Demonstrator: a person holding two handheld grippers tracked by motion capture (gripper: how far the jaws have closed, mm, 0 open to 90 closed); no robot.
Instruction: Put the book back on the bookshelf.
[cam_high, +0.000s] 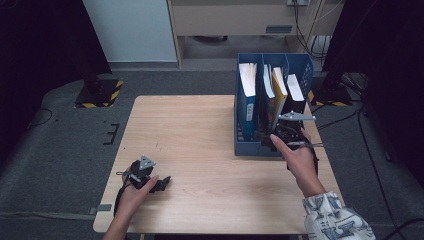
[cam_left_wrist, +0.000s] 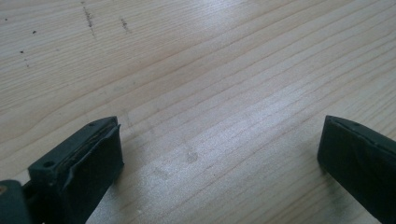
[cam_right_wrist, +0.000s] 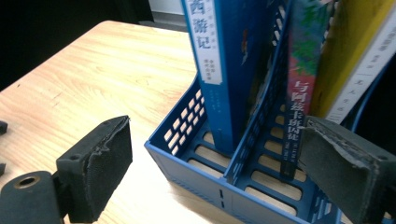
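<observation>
Two grippers are in your hands over a pale wooden desk (cam_high: 200, 130) that stands on grey carpet, with a white cabinet and dark stands behind it and cables trailing on the floor at the right. Along the desk's right edge, toward its far corner, stands a blue file rack (cam_high: 248, 147) with slotted walls and several compartments. Its left compartment holds a blue book (cam_right_wrist: 224, 70), upright, whose white spine label carries Chinese characters reading 西游记. The next compartment holds a book with a red and green spine (cam_right_wrist: 301, 93) and white Chinese lettering, and a yellow book (cam_right_wrist: 350, 51) just beside it; a black book (cam_high: 295, 95) stands further right. Your right gripper (cam_high: 286, 131) sits at the rack's near end, jaws spread wide with nothing between them. Your left gripper (cam_high: 162, 183) rests near the desk's near left corner, jaws wide apart over bare wood.
</observation>
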